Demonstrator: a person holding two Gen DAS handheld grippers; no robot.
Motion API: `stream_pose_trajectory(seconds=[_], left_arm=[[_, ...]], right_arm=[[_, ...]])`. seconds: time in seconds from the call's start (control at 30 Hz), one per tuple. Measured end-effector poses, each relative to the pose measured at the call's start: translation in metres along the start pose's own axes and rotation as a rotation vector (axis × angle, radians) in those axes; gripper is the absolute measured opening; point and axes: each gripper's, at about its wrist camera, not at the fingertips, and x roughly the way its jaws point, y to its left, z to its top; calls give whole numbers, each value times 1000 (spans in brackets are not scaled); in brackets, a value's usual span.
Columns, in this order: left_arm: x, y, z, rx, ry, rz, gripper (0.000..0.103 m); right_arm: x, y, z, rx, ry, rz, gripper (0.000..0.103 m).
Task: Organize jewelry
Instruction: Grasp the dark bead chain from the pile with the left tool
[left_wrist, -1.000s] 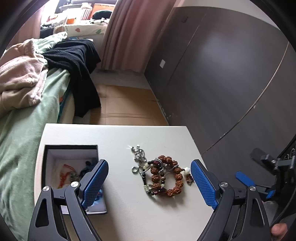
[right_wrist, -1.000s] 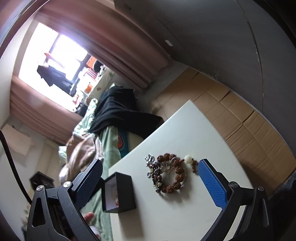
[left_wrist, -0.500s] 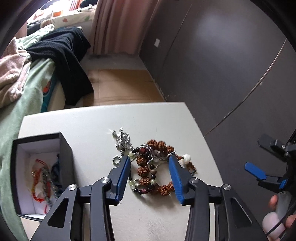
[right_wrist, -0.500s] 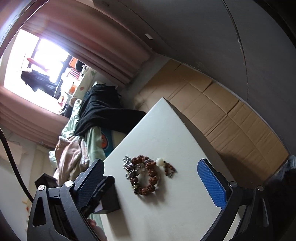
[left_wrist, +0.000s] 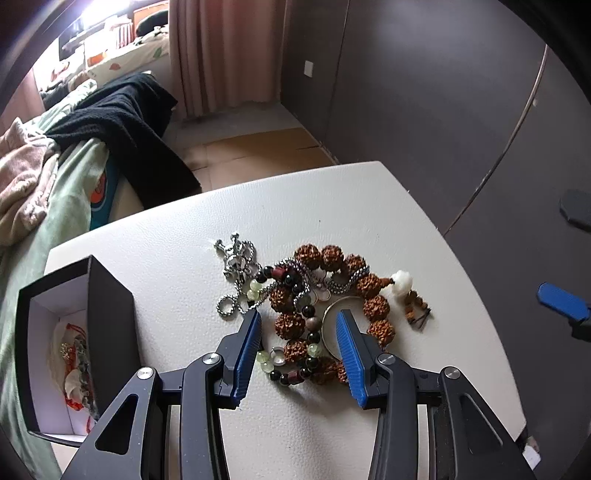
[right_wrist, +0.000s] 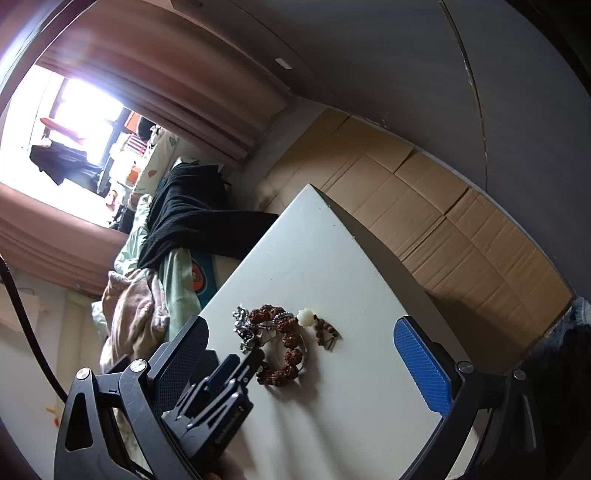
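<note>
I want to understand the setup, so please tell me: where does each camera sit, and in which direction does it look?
Left wrist view: sits on the left claw, looking steeply down at the jewelry pile and the black box on the white table; its own two fingers straddle part of the pile.
Right wrist view: sits on the right claw, tilted, looking across the table toward the bed and window; its wide-open fingers show, and the left claw enters low left.
Both share the pile, table and bed.

Left gripper (left_wrist: 299, 338) tilted steeply down, jaws part-closed after narrowing, pads apart. Right gripper (right_wrist: 306, 354) angled down alongside, jaws spread wide, nothing between them.
</note>
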Motion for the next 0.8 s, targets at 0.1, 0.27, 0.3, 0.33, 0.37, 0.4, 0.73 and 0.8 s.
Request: stream_pose_trajectory(seconds=[0.1,0.27,0.3,0.33,0.37,0.4,0.73,0.8], left_arm=[[3,-2,-1,12,-7,32,33],[8,-4,-2,52,-17,63,23],[7,-4,-2,55,-18,67,18],[5,-2,-2,51,-24,63,14],[2,1,-1,42,-31,53,14],[-1,5,0,33,-37,41,10],[-44,46,15,-86,-93,-83,10],[-53,54,18,-110,-109,-109,10]], right_arm=[[1,-2,0,10,4,-3,103],[3,0,-1,8,14,-4,103],[4,1,-1,6,16,-5,103],[4,2,-1,5,17,-5,103],[4,2,-1,5,18,-4,103],[5,3,-1,3,18,-4,103],[19,16,-9,-35,51,1,102],[23,18,-11,-41,58,3,100]])
